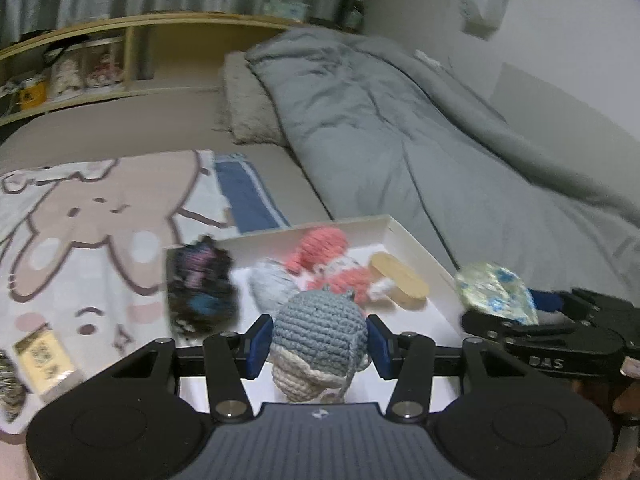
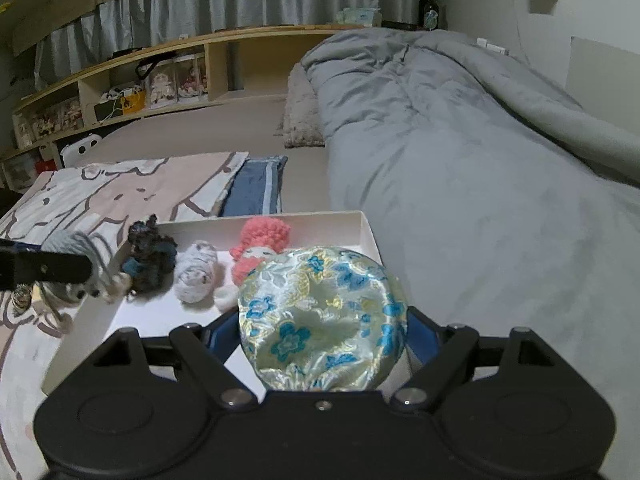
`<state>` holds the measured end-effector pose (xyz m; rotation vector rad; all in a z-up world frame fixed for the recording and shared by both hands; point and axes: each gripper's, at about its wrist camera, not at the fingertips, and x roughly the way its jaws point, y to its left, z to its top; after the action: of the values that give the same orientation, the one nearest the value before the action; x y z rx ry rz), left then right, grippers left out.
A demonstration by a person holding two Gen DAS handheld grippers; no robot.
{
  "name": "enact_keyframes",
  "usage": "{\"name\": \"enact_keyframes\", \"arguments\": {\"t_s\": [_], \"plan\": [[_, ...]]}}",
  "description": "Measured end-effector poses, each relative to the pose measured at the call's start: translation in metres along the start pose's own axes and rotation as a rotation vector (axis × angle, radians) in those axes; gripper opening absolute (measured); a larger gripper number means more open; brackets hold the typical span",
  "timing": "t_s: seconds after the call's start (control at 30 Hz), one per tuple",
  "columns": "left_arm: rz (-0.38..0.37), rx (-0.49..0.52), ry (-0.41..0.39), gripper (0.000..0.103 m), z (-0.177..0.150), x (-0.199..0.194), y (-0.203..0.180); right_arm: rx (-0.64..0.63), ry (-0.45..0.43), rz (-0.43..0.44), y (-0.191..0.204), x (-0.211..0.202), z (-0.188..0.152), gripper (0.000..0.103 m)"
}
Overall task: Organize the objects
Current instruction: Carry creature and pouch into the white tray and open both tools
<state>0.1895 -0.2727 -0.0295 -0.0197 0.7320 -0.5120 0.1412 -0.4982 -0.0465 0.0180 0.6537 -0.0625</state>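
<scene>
Two grippers each carry something over a white box [image 2: 366, 224] on the bed [image 2: 200, 136]. The left gripper [image 1: 318, 344] has its jaws closed on a crocheted grey-and-cream doll [image 1: 318, 340], the blue pads pressing its head from both sides, the cream part hanging toward the camera. The right gripper [image 2: 322, 340] has its jaws spread wide around a round satin pouch [image 2: 322, 316] with blue flowers, which fills the gap between them; the pads are mostly hidden behind the fabric, yet the pouch sits clamped there.

Just beyond the jaws, inside the box, lie a pale grey yarn bundle [image 2: 197, 272], a pink-haired doll [image 2: 260, 246] and, seen from the left wrist, a flat wooden oval piece [image 1: 400, 280] near the box's right wall. A dark, shaggy yarn figure [image 2: 150, 258] with blue patches sits at the box's left wall; whether it rests inside or on the rim I cannot tell. From the right wrist, the left gripper and its doll hang at the box's left edge.

Left of the box a cartoon-print blanket [image 1: 92, 216] covers the bed, with a small yellowish packet [image 1: 42, 356] on it near the bed's near edge. A blue folded cloth [image 2: 256, 190] lies past the box's far wall. A grey duvet [image 2: 460, 152] is heaped along the bed's right side, a fuzzy pillow [image 2: 302, 112] at its far end. A wooden shelf [image 2: 152, 80] of boxed dolls runs behind the bed.
</scene>
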Motion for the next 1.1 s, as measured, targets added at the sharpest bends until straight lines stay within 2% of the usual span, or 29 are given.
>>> {"name": "enact_keyframes", "arguments": {"t_s": [0.17,0.5,0.63,0.87,1.1], "plan": [[-0.005,0.013,0.044,0.051,-0.01,0.028,-0.023,-0.008,0.03,0.019,-0.006,0.022,-0.014,0.085],[0.009,-0.031,0.109,0.051,-0.028,0.065,-0.026,0.025,0.051,0.056,-0.016,0.043,-0.025,0.085],[0.008,-0.043,0.131,0.051,-0.037,0.073,-0.024,0.118,0.045,0.135,-0.026,0.036,-0.021,0.094],[-0.017,-0.052,0.161,0.051,-0.041,0.082,-0.034,0.094,0.06,0.098,-0.025,0.033,-0.018,0.094],[-0.046,-0.032,0.168,0.051,-0.039,0.088,-0.052,0.13,0.051,0.094,-0.03,0.028,-0.015,0.093]]}}
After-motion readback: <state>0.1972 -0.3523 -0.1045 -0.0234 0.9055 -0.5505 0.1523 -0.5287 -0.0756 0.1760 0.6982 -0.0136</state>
